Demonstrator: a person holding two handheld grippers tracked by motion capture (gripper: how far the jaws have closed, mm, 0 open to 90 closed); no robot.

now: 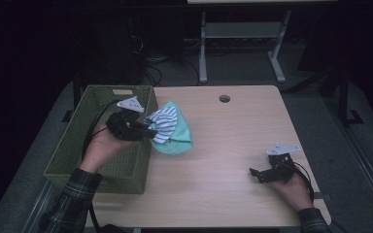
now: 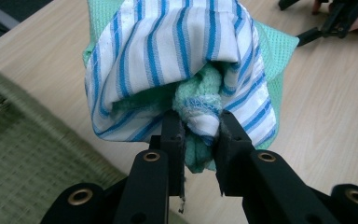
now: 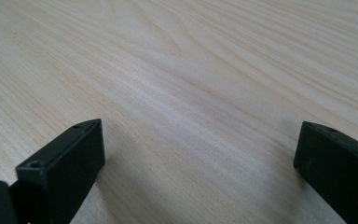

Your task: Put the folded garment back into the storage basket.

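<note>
My left gripper (image 1: 150,132) is shut on a bunched bundle of cloth: a blue-and-white striped cloth (image 1: 164,124) wrapped over a mint-green cloth (image 1: 180,138). The bundle hangs at the right rim of the green woven basket (image 1: 77,141), and part of the green cloth touches the table. In the left gripper view the jaws pinch a fold of striped cloth (image 2: 177,60) and green cloth (image 2: 200,88). My right gripper (image 1: 256,174) rests low on the table at the right, jaws wide open with bare wood between them (image 3: 200,144).
The wooden table (image 1: 233,141) has a round cable hole (image 1: 224,98) near its far edge. Beyond the table stand the grey legs of a metal frame (image 1: 243,43) and some cables on the dark floor.
</note>
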